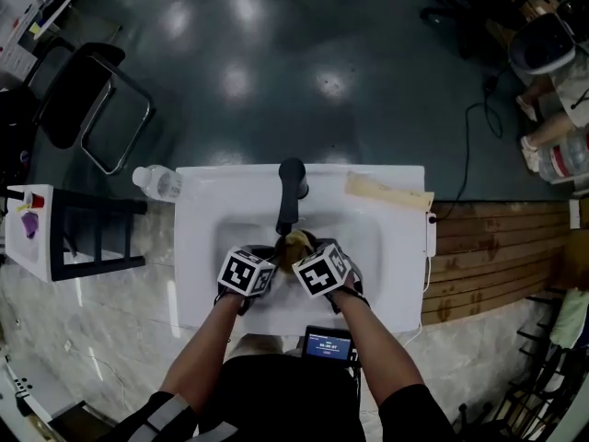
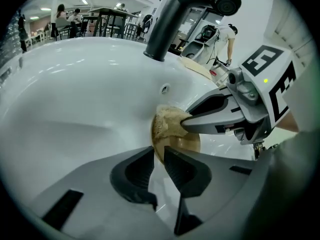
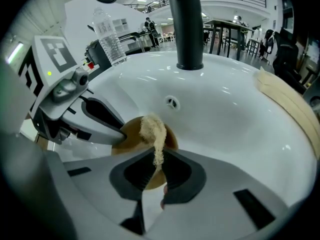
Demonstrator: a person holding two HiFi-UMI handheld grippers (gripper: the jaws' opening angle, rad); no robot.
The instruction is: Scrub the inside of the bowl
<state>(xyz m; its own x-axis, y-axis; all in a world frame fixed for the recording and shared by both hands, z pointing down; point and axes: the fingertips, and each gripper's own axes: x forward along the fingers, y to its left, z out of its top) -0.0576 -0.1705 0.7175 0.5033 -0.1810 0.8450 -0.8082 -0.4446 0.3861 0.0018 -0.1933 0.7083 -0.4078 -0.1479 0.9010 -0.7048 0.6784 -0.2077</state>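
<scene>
Right tool (image 3: 157,159) pinches sponge (image 3: 151,129) inside bowl (image 3: 129,134) held by left tool (image 2: 157,159).

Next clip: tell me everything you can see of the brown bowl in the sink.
The bowl is small, round and brown, with a smooth surface; its material is unclear. It is held low in the white sink basin, in front of the dark faucet, and appears tilted with its opening toward the right gripper. The left gripper is shut on its rim. The right gripper presses a tan fibrous scrub pad against its inside.

Bright o/h light, fisheye-warped edges
</scene>
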